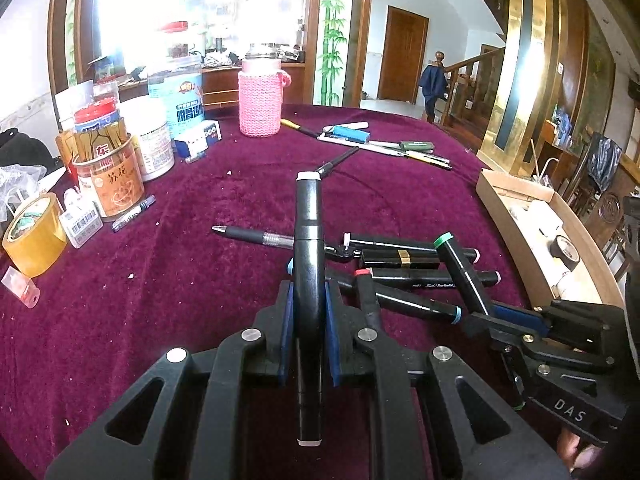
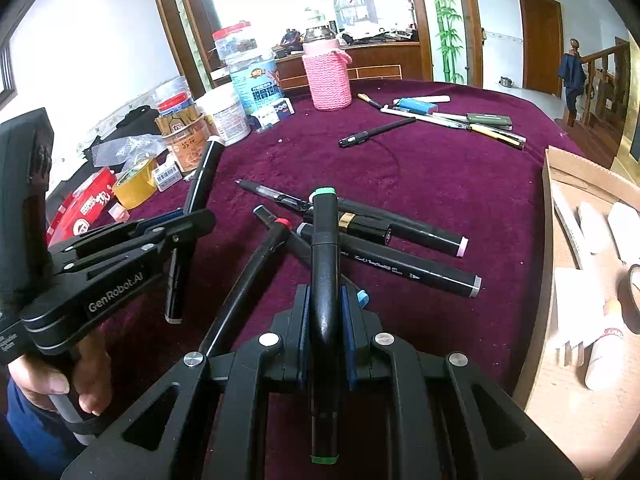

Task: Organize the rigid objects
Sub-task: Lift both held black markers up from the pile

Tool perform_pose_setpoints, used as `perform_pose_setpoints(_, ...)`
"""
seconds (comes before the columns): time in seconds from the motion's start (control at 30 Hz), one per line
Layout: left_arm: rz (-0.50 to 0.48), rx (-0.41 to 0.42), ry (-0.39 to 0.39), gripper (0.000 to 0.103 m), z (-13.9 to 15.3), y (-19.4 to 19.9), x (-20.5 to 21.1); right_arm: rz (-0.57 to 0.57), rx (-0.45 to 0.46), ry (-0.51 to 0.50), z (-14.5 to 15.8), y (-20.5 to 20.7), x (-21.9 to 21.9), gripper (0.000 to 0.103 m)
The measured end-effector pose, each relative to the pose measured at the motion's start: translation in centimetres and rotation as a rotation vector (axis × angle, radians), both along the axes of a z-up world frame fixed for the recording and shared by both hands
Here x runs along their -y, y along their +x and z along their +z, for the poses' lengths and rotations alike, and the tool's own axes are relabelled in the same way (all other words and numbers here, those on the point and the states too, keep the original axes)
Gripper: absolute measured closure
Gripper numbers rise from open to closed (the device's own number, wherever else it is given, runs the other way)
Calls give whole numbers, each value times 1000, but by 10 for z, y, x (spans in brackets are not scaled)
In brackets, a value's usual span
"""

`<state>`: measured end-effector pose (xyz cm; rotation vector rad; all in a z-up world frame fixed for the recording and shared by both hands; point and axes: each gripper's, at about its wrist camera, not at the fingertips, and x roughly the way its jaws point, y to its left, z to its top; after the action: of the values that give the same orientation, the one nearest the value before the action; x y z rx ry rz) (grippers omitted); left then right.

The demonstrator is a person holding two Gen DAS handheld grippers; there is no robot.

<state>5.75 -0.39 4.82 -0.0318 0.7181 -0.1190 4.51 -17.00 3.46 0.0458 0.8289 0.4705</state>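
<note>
Both grippers grip markers lengthwise along their fingers: the left gripper (image 1: 308, 304) clamps a white-capped marker (image 1: 307, 216), the right gripper (image 2: 326, 312) a green-capped marker (image 2: 325, 232), above the pile of markers (image 2: 384, 248) at frame centre.

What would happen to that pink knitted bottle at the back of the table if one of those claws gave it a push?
The pink knitted bottle stands upright and tall for its base, so a high push would probably tip it. The burgundy velvet cloth likely grips its base rather than letting it slide. Its yarn sleeve should make it less slippery to grasp. Its weight can't be judged: the contents are hidden.
</note>
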Motion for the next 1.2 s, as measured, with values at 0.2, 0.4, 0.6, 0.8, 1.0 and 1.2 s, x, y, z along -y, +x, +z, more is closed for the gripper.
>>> perform_pose_setpoints(0.2,4,-2,-2,91,0,-1,0,15,2,-5,0,-1,-3,90)
perform_pose_setpoints(0.4,14,-9,-4,91,-1,0,-1,11,-4,-7,-2,0,-2,90)
perform_pose_setpoints(0.6,22,-9,-2,91,-1,-1,-1,16,-3,7,0,0,-1,90)
perform_pose_setpoints(0.8,19,-17,3,91,-3,0,0,27,-12,20,-1,-1,-1,90)
perform_pose_setpoints(1.0,24,-19,0,91,-3,0,-1,34,-20,37,0,-2,-1,90)
perform_pose_setpoints(1.2,30,-15,-3,91,-3,-1,-3,22,-17,31,-1,-1,-1,90)
